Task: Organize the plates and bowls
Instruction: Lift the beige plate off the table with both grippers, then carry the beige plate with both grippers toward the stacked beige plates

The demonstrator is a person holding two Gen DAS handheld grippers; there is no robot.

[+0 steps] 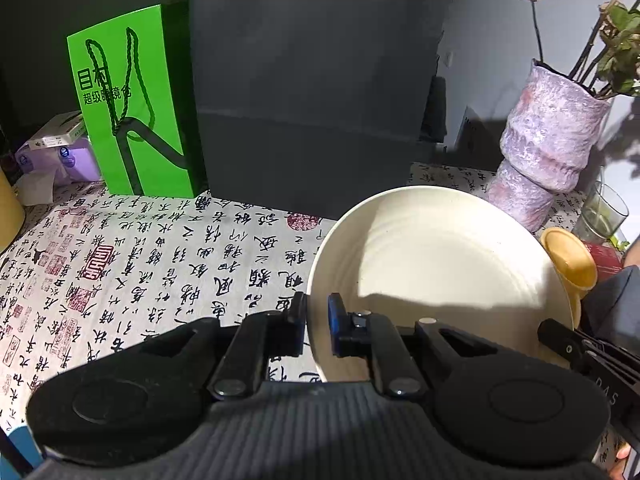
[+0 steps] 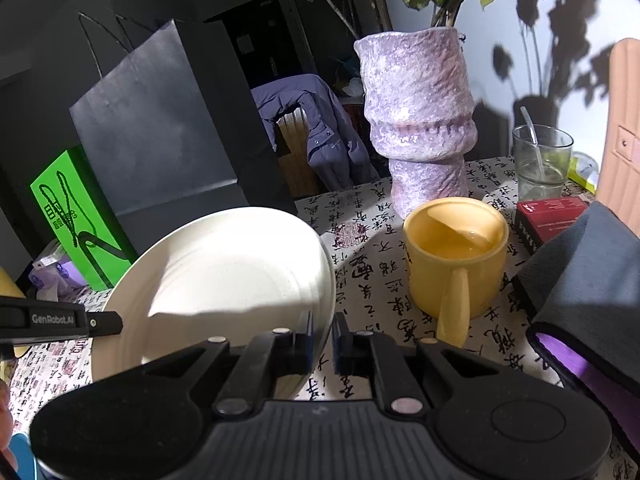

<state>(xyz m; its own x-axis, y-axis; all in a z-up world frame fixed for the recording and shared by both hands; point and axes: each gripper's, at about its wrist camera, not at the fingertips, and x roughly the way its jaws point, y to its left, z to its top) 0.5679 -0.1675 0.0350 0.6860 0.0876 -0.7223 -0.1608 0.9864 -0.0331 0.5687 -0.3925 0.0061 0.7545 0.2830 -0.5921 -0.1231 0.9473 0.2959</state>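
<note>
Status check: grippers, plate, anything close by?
Left gripper and right gripper both clamped on cream plate rim. Plate tilted, off the tablecloth. Yellow mug close on right.

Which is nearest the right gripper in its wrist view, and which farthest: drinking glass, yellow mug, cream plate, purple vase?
1. Cream plate: its rim is in the right gripper's jaws.
2. Yellow mug: just ahead, right.
3. Purple vase: behind the mug.
4. Drinking glass: far right.
</note>
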